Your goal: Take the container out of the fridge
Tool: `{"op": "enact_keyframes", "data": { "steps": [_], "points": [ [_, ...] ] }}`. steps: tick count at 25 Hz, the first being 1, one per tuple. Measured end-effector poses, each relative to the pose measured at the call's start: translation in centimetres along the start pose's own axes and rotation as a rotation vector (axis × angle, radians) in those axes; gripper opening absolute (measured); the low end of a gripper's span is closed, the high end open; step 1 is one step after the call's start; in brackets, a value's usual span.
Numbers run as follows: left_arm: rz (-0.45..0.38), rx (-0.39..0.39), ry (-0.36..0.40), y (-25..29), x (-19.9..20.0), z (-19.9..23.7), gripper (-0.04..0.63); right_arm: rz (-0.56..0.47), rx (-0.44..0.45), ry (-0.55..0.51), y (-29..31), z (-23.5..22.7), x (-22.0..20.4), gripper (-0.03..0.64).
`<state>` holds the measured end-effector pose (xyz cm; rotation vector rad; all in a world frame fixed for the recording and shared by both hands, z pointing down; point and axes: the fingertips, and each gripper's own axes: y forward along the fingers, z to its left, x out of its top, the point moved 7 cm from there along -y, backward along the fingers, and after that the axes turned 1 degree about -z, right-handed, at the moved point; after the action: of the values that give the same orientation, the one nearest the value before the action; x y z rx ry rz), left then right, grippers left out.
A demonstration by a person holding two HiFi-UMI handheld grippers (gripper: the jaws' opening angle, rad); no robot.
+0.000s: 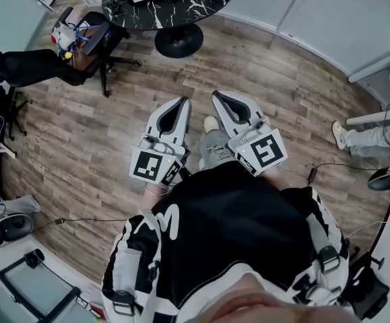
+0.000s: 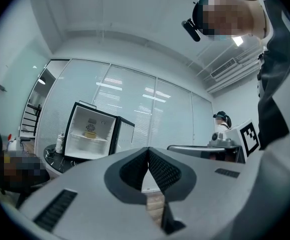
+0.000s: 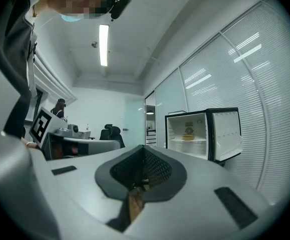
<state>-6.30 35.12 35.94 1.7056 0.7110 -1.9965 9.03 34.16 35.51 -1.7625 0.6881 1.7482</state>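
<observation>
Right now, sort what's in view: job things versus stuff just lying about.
For the job: open fridge; container on its shelf; left gripper and right gripper, both shut, empty.
Lying about: office chair; marble table; bottle.

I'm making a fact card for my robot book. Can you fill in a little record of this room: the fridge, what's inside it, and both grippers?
Fridge: small fridge, door open, standing on a dark round table
Inside: container on the shelf, untouched
Left gripper: fingers closed together, nothing between them
Right gripper: fingers closed together, nothing between them
Where they are: both grippers held side by side, well away from the fridge, above the wooden floor
</observation>
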Motion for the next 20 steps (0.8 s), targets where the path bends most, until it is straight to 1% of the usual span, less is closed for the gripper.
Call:
{"op": "enact_keyframes", "data": {
  "steps": [9,12,17,20],
  "points": [
    [-0.019,0.02,0.017,4.0,0.3,3.2,0.009,0.0,0.026,-0.011,3.9,-3.7,-0.1,0.011],
    [-0.01,0.026,0.026,5.5,0.3,4.2,0.009,-0.001,0.043,-0.016,5.4,-5.0,0.2,0.011],
    [0.0,0.031,0.011,9.0,0.2,6.6,0.009,0.008,0.046,-0.015,8.3,-8.0,0.1,0.011],
    [-0.003,0.022,0.023,11.1,0.4,7.9,0.009,0.009,0.049,-0.013,10.1,-9.9,0.2,0.011]
  ]
}}
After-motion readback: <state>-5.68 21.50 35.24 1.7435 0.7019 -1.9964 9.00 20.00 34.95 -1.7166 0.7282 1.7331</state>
